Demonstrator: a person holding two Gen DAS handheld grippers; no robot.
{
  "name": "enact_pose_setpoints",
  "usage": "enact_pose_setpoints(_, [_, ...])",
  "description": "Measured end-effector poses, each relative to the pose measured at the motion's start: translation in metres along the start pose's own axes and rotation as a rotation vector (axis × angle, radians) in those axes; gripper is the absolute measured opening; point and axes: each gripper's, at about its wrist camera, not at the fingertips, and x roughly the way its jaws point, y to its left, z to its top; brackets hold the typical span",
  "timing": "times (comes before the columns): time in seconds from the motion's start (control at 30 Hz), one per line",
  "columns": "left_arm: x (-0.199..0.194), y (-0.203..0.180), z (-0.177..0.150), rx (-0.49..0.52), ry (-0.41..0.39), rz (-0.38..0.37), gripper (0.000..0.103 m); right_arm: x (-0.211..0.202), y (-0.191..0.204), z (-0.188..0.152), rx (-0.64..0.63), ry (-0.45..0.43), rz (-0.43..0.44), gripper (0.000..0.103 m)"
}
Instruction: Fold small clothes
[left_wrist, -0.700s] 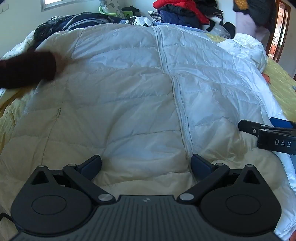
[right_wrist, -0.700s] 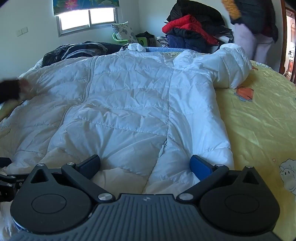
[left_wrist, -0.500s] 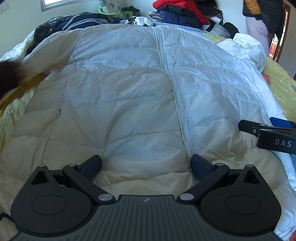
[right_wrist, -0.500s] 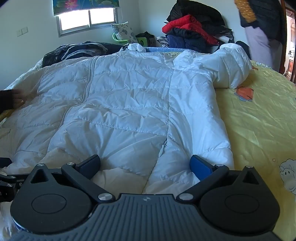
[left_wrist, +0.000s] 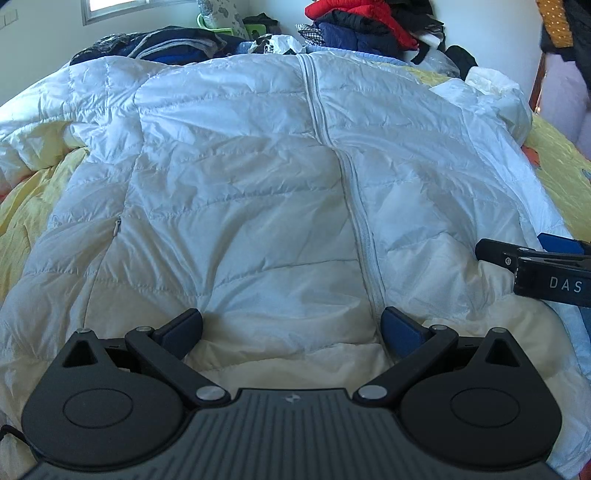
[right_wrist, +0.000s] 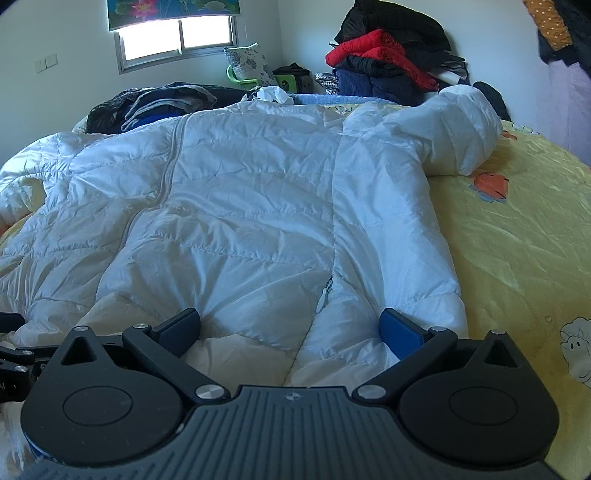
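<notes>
Jacket (left_wrist: 240, 192), white and quilted, lies spread flat, zipped; both jaws gape wide, empty.

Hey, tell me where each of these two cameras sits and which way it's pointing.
Left wrist: rides the left gripper at the hem, facing up the white down jacket along its zipper; its open fingers show, plus the right gripper at right.
Right wrist: rides the right gripper at the hem, nearer the yellow bedsheet; its open fingers show.
Shared: jacket, clothes pile.
</notes>
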Motion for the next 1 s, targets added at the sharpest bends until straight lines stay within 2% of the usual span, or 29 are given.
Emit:
enact_pose_setpoints(0.23, [-0.003,0.004,-0.002,0.003,-0.001,-0.002,0.103,0.001,0.0,0.0,-0.005,0.004,-0.002,0.102])
enact_pose_setpoints(0.33, [-0.007,0.007,0.0,0.01,0.001,-0.01,0.103,-0.001,-0.003,0.004,-0.001,0.021,0.029,0.103])
enact_pose_setpoints(0.43, [-0.013,0.012,0.003,-0.014,0.004,-0.014,0.103,-0.006,-0.018,0.019,0.067,0.047,0.077,0.102])
enact_pose_setpoints(0.5, [-0.018,0.017,0.008,-0.031,0.018,-0.017,0.103,-0.011,-0.031,0.03,0.129,0.03,0.092,0.102])
enact_pose_setpoints(0.57, [-0.023,0.021,0.013,-0.036,0.002,-0.008,0.103,-0.015,-0.046,0.043,0.175,-0.01,0.081,0.102])
enact_pose_setpoints(0.63, [-0.028,0.022,0.02,-0.028,-0.028,0.02,0.103,-0.013,-0.061,0.056,0.188,-0.032,0.033,0.102])
enact_pose_setpoints(0.73, [-0.032,0.026,0.032,-0.045,-0.031,0.013,0.103,-0.002,-0.089,0.08,0.192,-0.032,-0.014,0.102])
enact_pose_setpoints(0.8, [-0.03,0.026,0.042,-0.046,-0.001,0.019,0.103,0.005,-0.112,0.094,0.232,-0.051,0.005,0.102])
enact_pose_setpoints(0.9, [-0.025,0.027,0.053,-0.061,0.004,0.006,0.103,0.019,-0.167,0.12,0.339,-0.113,0.053,0.102])
enact_pose_setpoints(1.0, [-0.02,0.021,0.063,-0.042,-0.033,0.016,0.103,0.042,-0.229,0.139,0.5,-0.17,0.08,0.102])
